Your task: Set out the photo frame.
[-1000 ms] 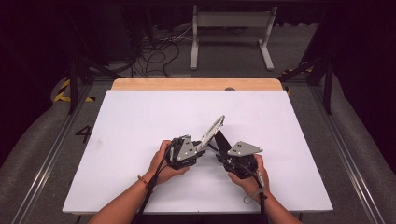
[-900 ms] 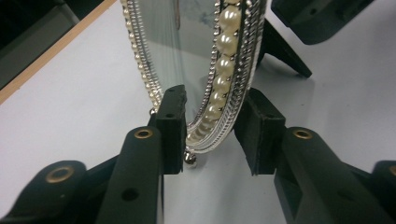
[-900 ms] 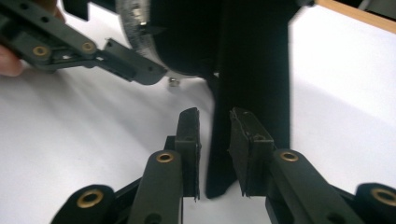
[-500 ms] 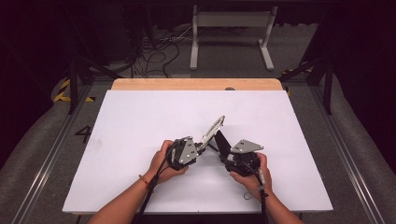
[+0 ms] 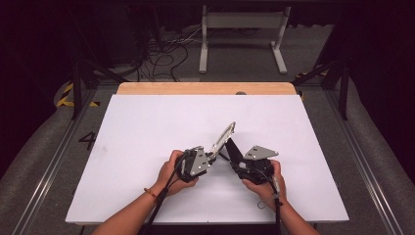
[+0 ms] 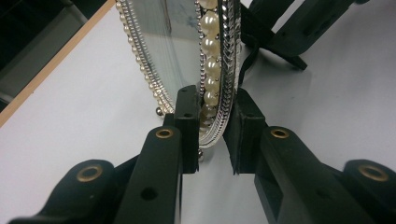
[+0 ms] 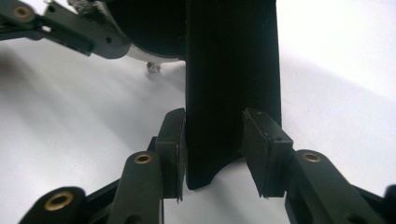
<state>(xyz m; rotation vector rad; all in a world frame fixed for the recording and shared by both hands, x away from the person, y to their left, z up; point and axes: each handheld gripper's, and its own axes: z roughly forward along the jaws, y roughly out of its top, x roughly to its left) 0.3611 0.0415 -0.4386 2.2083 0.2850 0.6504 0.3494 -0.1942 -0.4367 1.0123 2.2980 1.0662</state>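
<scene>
At the near edge of the white table (image 5: 147, 122), your two hands hold the grippers close together, left gripper (image 6: 210, 135) on the left, right gripper (image 7: 215, 140) on the right. Between them stands a small oval picture frame (image 5: 223, 139), tilted back, roughly mid-table and nearer you than the far wooden edge (image 5: 205, 88).

Left gripper: its jaws are clamped on the lower rim of the frame, one pad on the glass side, one on the back. The pearl-and-silver border (image 6: 210, 70) runs up between the pads. The grip sits low and on the edge only; I judge it secure enough to steady the frame but not to carry it far.

Right gripper: its jaws straddle the black stand leg (image 7: 231, 84) at the back of the frame. The left pad touches the leg; the right pad appears just off it, so the jaws are apart around the leg, not yet pressing.

Advice for the step in hand, which I judge to be setting the stand leg: keep your left grip still and low, and let it take the load. Close the right jaws squarely on the flat of the leg before you swing it. Move the leg slowly about its hinge; a twist could strain the hinge or tip the glass forward.

Containers: none on the table, so nothing to report there. Beyond the table lie floor cables (image 5: 161, 54) and a grey metal stand (image 5: 242, 34).
</scene>
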